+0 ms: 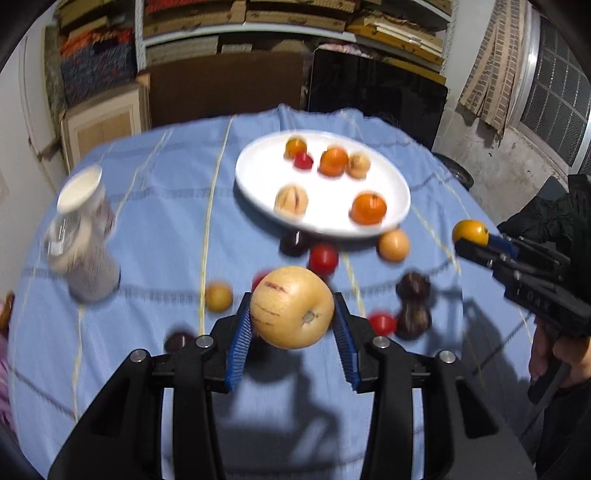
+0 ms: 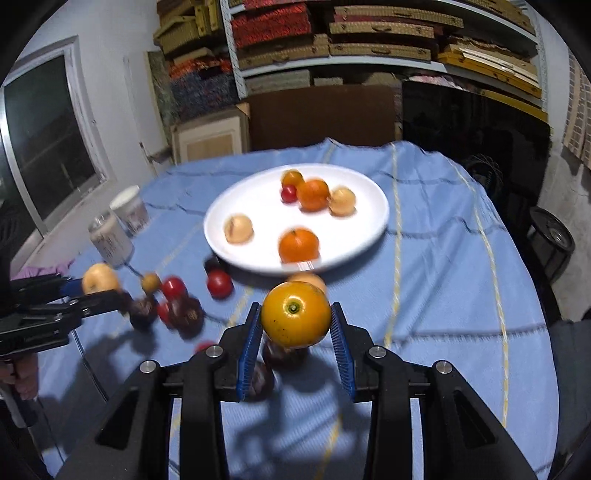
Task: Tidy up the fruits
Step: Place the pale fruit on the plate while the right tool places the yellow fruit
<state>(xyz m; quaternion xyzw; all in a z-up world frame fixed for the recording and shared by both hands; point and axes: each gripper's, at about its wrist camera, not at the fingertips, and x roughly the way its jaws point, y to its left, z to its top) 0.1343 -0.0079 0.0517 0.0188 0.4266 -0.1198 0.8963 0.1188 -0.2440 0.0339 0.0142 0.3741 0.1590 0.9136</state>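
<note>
1. Cup (image 1: 83, 192) and a can (image 1: 79, 258) beside it stand near the worktop's (image 1: 166, 206) left edge; both are blurred.
2. Left tongs (image 1: 292, 317) are clamped on a pale yellow fruit (image 1: 291, 308) with red streaks, held above the worktop's near side. The blue pads (image 1: 238, 343) press it on both sides.
3. Loose fruit lies on the blue cloth between the tongs and the plate: a small yellow one (image 1: 218, 296), red ones (image 1: 323, 258), and dark ones (image 1: 413, 286). A peach-toned one (image 1: 393, 244) sits just beside the plate's near rim.
4. White plate (image 1: 258, 173) stands toward the far middle of the worktop. It holds six fruits: three oranges (image 1: 368, 208), two pale ones (image 1: 291, 200), one small red (image 1: 303, 160).
5. Right tongs (image 2: 295, 325) are clamped on a yellow-orange fruit (image 2: 295, 314), stem end facing the camera, held above the worktop just short of the plate's near rim. In the left view these tongs come in from the right edge of the worktop, the fruit at their tip.
6. Shelves (image 2: 369, 29) of stacked boxes fill the background.
</note>
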